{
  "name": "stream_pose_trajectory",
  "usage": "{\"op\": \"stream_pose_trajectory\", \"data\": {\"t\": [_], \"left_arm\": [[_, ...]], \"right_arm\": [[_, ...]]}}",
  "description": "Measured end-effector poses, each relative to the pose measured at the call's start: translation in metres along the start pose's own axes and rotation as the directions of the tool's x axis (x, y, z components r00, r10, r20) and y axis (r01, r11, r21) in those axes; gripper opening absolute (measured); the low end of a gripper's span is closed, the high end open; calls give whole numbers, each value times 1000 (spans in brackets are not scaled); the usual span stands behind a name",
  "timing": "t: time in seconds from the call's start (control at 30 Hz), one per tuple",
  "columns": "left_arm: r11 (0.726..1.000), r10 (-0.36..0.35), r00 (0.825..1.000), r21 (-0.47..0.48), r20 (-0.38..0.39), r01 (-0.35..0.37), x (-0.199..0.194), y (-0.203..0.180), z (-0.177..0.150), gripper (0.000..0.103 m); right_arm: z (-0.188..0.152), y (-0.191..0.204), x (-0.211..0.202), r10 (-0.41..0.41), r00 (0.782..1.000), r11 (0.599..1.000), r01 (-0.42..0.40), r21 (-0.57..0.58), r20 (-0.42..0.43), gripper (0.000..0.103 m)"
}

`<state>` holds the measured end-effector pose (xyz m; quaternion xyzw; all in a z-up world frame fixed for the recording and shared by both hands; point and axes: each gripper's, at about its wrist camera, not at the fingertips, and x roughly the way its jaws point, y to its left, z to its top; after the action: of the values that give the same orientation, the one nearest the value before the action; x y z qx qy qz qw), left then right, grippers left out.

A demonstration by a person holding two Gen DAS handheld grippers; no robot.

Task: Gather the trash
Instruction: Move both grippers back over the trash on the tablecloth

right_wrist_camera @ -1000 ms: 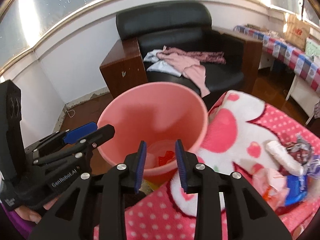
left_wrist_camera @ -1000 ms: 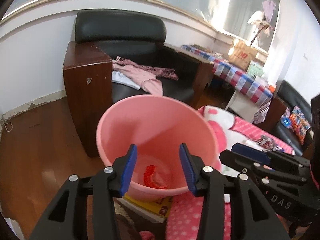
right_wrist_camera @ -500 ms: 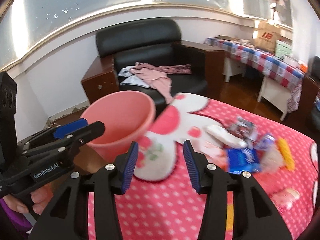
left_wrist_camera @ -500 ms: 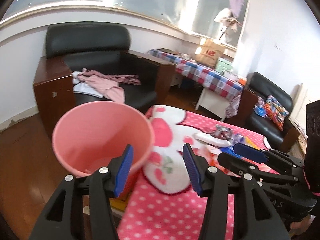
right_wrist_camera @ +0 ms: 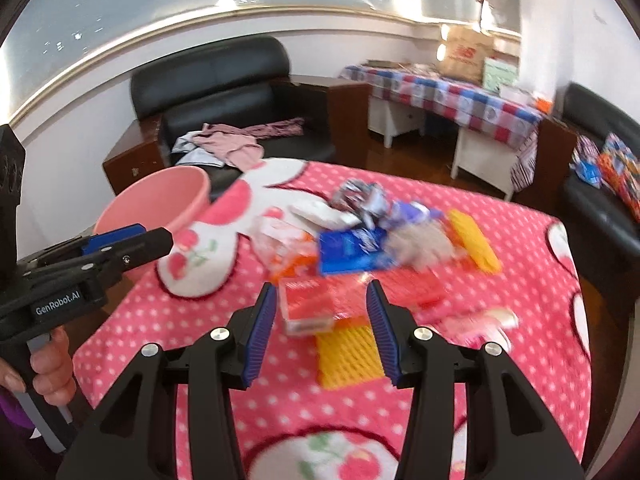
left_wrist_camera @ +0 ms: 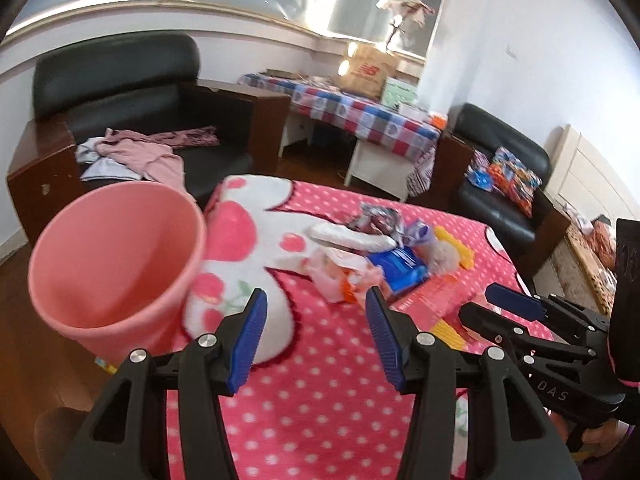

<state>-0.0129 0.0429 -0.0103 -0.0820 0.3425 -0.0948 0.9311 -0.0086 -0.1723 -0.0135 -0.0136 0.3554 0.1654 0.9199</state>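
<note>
A pink bucket stands at the left edge of a pink polka-dot blanket; it also shows in the right wrist view. A pile of trash lies on the blanket: a blue packet, a red wrapper, yellow foam netting, a white wrapper and silver foil. My left gripper is open and empty, short of the pile. My right gripper is open and empty, just above the red wrapper.
A black armchair with pink clothes stands behind the bucket. A table with a checked cloth and a second black chair stand at the back right. Wooden floor lies left of the blanket.
Both grippers swung right, away from over the bucket toward the trash pile on the blanket. Both jaws opened wider. The bucket slid to the left of both views.
</note>
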Motion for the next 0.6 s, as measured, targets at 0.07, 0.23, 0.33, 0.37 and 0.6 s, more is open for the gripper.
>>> {"op": "stream_pose_trajectory", "data": {"t": [0.07,0.23,0.33,0.37,0.6], "left_arm": [[1000,-14,1000,6,-18,14,10,-6,1,50],[998,-51,995,20,-81,53,37,-21,4,40],[997,-71,988,10,-134,73,57,-30,4,36],[997,-70,987,9,-143,72,61,-32,4,36],[999,-36,974,7,-224,39,100,-39,9,36]], "right_arm": [[-4,-10,-1,-7,1000,1000,7,24,1,47],[-13,-31,-2,-15,1000,997,15,76,-4,47],[-16,-39,0,-16,1000,995,17,98,-9,47],[-18,-43,0,-17,1000,994,18,107,-10,47],[-21,-62,3,-11,1000,989,13,147,-10,47]]}}
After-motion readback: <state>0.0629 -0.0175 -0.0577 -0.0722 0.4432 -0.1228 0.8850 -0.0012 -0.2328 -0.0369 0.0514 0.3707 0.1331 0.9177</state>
